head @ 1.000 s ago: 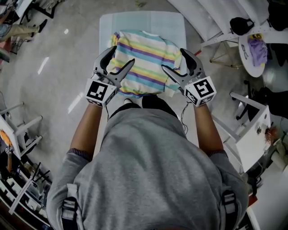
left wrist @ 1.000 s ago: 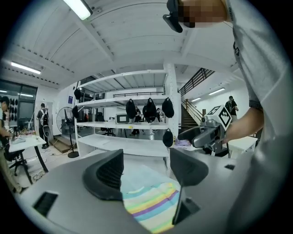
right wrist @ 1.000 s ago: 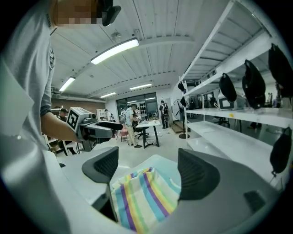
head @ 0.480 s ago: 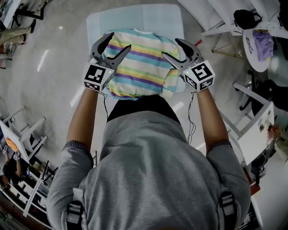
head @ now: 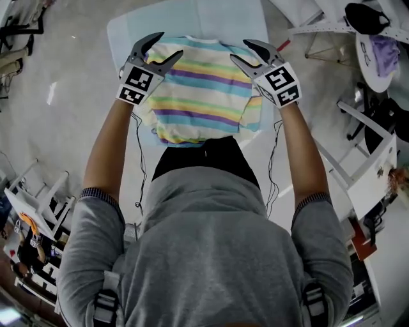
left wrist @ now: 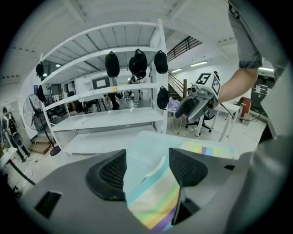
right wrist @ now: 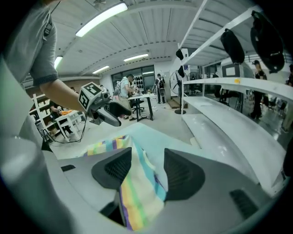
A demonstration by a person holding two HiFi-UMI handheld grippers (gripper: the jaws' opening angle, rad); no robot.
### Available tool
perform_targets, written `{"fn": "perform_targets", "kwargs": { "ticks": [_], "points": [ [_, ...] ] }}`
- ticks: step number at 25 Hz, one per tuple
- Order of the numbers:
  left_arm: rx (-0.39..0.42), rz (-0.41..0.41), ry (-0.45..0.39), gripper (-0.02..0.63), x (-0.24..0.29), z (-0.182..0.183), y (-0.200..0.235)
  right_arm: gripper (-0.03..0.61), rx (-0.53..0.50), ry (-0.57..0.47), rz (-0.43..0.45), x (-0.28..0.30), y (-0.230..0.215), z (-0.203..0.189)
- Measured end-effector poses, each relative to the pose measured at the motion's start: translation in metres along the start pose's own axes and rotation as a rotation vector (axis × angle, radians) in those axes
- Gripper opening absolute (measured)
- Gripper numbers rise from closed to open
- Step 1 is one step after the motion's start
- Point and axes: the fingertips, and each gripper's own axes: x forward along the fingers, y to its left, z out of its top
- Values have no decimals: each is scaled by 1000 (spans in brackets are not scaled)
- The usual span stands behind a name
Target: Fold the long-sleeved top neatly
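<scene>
From the head view, the striped long-sleeved top (head: 204, 89) lies folded into a rough rectangle on the pale blue table (head: 192, 16), straight in front of the person, whose 2 bare forearms reach out over it. The left gripper (head: 169, 45) sits at the top's far left corner and the right gripper (head: 239, 50) at its far right corner, both with jaws parted. In the left gripper view, the jaws stand apart with a striped edge of the top running up between the pads, not clamped. In the right gripper view, the jaws have just been closing; a bunched striped fold rises between them, yet a gap remains and the pads do not squeeze it.
</scene>
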Motion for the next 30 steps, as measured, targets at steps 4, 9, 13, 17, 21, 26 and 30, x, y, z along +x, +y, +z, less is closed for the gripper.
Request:
{"fn": "perform_targets", "kwargs": {
  "ticks": [4,9,13,17,21,26,30],
  "points": [
    [17,-31,50,278,28,-33,18,209,16,68,-12,31,-18,-25],
    [20,-78,127,273,57,-71,30,202,31,168,-15,61,-33,-58],
    [72,-116,197,256,80,-104,31,199,26,267,-13,86,-42,-89],
    [122,-127,251,219,98,-126,39,189,9,335,10,106,-43,-109],
    [146,-113,302,212,111,-146,50,189,-27,402,38,118,-38,-126],
    [176,-113,358,202,114,-170,52,183,-82,448,33,128,-34,-144],
    [127,-107,336,192,110,-175,48,148,-148,466,29,132,-29,-149]
  ]
}}
